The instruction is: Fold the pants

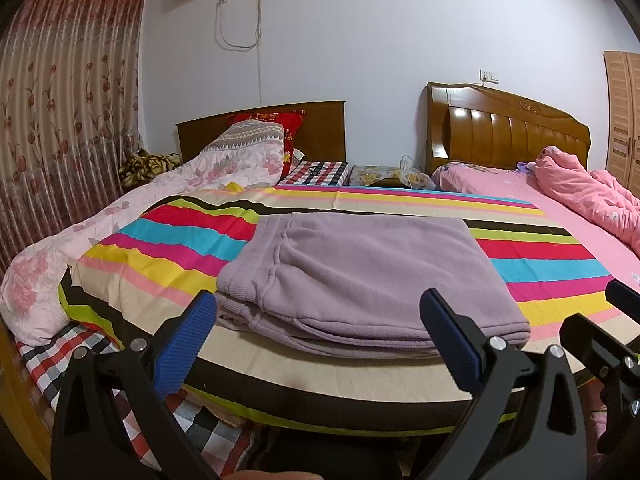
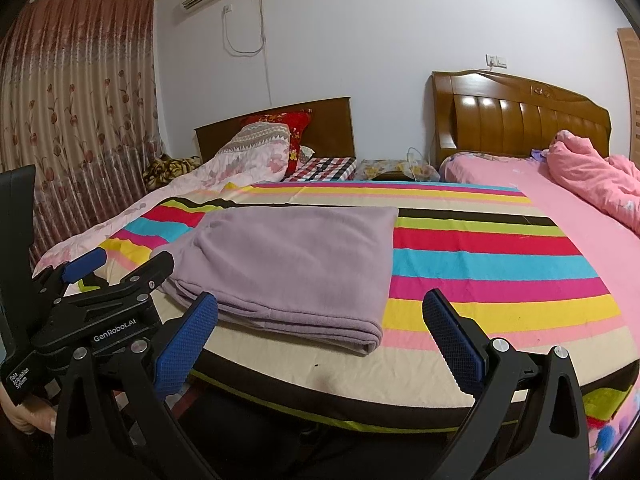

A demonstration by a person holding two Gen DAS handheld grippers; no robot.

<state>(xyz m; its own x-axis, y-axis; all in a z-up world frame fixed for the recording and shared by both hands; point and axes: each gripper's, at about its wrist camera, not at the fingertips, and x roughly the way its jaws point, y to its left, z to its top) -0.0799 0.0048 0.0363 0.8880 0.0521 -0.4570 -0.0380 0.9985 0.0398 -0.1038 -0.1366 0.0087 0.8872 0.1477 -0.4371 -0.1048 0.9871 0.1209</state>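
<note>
Pants (image 1: 360, 276): lilac fleece, lying as a flat stacked rectangle on the striped blanket (image 1: 168, 240), directly ahead of the left gripper (image 1: 320, 332) and just past its fingertips. Ribbed waistband or cuff edge shows at the near left corner; at least 3 layers visible along the near edge.

Left gripper: released, jaws spread wide, nothing between them, clear of the cloth.

Right gripper (image 2: 324, 340): also released, jaws wide, empty. From its own view the pants (image 2: 288, 264) sit ahead and to its left; the near right corner of the bundle falls between the 2 blue pads but beyond them, not touched.

Left gripper (image 2: 116, 276) also seen from the right wrist view, off to the right gripper's left, near the bundle's near left corner.

Judgement on progress: folding looks essentially done. Bundle compact, edges roughly squared, neither tool engaged. Possibly 1 more fold or a smoothing pass left; cannot tell from this alone.

Pink quilt (image 1: 592, 196) lies far ahead, to the right.
</note>
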